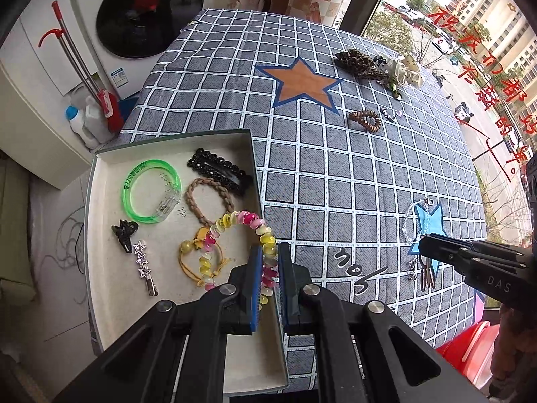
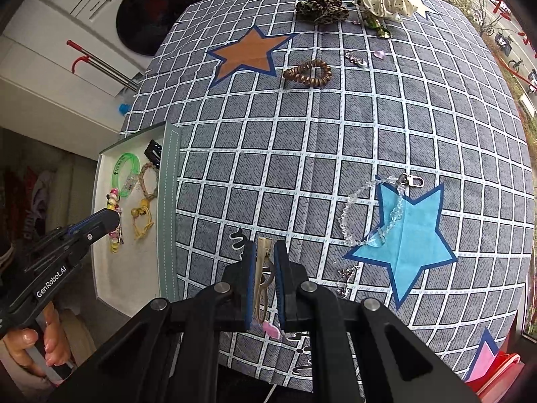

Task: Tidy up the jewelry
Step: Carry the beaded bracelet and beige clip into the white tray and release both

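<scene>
The left gripper point(image 1: 270, 262) reaches over the near corner of the white jewelry box point(image 1: 100, 268), its blue-padded jaws pinching a pink-and-yellow beaded bracelet point(image 1: 235, 221) that arcs above the tray floor. A bare hand point(image 2: 32, 352) grips that tool's handle at lower left. The right gripper point(image 2: 263, 268) hangs over the checked tablecloth point(image 2: 302, 154), jaws pressed on a slim beige hair clip point(image 2: 261, 268) with a pink tip. A green bangle point(image 1: 151, 189), black barrette point(image 1: 218, 171) and braided tie point(image 1: 209, 198) lie in the box; a clear crystal bracelet point(image 2: 372, 211) rests across the light-blue star point(image 2: 409, 241).
</scene>
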Motion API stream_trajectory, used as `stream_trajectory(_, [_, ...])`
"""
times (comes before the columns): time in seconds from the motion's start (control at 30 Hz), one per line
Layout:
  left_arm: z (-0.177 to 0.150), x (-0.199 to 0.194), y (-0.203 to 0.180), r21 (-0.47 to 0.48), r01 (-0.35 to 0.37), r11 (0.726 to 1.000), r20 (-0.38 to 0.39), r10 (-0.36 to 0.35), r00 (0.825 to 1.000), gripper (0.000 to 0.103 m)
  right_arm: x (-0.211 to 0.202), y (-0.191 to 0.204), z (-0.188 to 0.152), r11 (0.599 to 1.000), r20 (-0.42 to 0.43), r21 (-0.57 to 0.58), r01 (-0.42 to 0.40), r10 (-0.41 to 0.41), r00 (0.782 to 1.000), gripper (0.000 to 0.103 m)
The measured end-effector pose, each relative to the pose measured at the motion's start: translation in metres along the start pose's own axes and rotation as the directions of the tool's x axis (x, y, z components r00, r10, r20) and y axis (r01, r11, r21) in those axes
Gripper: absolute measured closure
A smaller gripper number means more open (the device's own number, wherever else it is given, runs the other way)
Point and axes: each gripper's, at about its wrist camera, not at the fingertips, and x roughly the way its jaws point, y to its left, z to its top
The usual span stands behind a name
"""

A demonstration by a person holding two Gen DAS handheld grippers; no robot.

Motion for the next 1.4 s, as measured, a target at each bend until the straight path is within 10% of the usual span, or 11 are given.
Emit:
stream_trajectory(0.73, [-0.074, 0.009, 0.114, -0.243, -0.140, 0.960, -0.071, 0.126, 0.989, 0.087, 0.072, 0.162, 0.009, 0.943, -0.149, -0.301, -0.139, 0.097, 0.984, 0.091])
stream_trajectory(1.4, [-0.066, 0.056, 0.129, -0.241, -0.210, 0.947, -0.106, 0.190, 0.976, 0.087, 0.151, 0.178, 0.002, 0.934, -0.244, -0.351, -0.062, -0.028, 0.969, 0.091])
